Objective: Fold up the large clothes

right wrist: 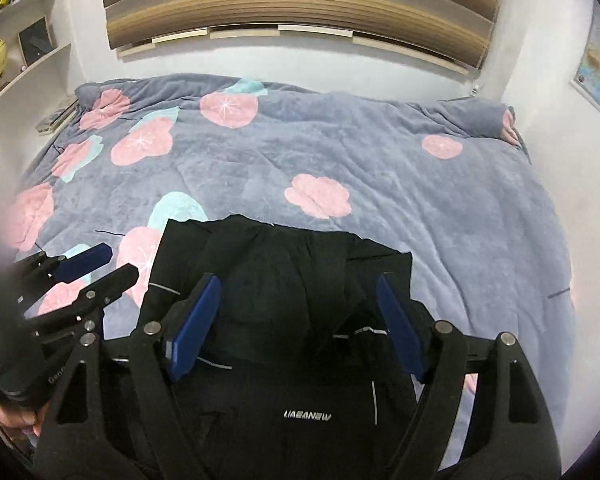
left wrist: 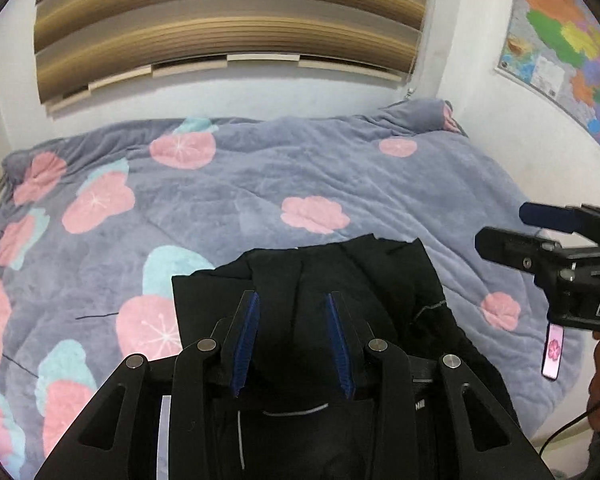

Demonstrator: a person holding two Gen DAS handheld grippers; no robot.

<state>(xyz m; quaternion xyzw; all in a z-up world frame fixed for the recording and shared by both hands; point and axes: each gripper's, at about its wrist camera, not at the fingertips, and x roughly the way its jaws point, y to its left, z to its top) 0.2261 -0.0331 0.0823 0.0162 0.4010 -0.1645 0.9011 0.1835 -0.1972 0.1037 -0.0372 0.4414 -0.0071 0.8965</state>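
A black jacket (left wrist: pixel 340 272) (right wrist: pixel 284 264) lies folded in a compact bundle on the near part of a bed covered by a grey-blue blanket (left wrist: pixel 340 168) (right wrist: pixel 420 208) with pink flowers. White lettering shows on its near side in the right wrist view. My left gripper (left wrist: pixel 292 298) hangs above the bundle, jaws partly apart with nothing between the blue pads; the right wrist view shows it at the left (right wrist: pixel 100 270), likewise holding nothing. My right gripper (right wrist: pixel 298 280) is above the jacket too, jaws wide and holding nothing, and shows at the right (left wrist: pixel 504 228) in the left wrist view.
A phone (left wrist: pixel 553 354) with a pink flower on its screen hangs under the right gripper's body. Beyond the bed are a white wall and a striped window blind (left wrist: pixel 228 20). A wall map (left wrist: pixel 568 40) hangs at the right, shelves (right wrist: pixel 24 32) stand at the left. A hand (right wrist: pixel 16 416) grips the left tool.
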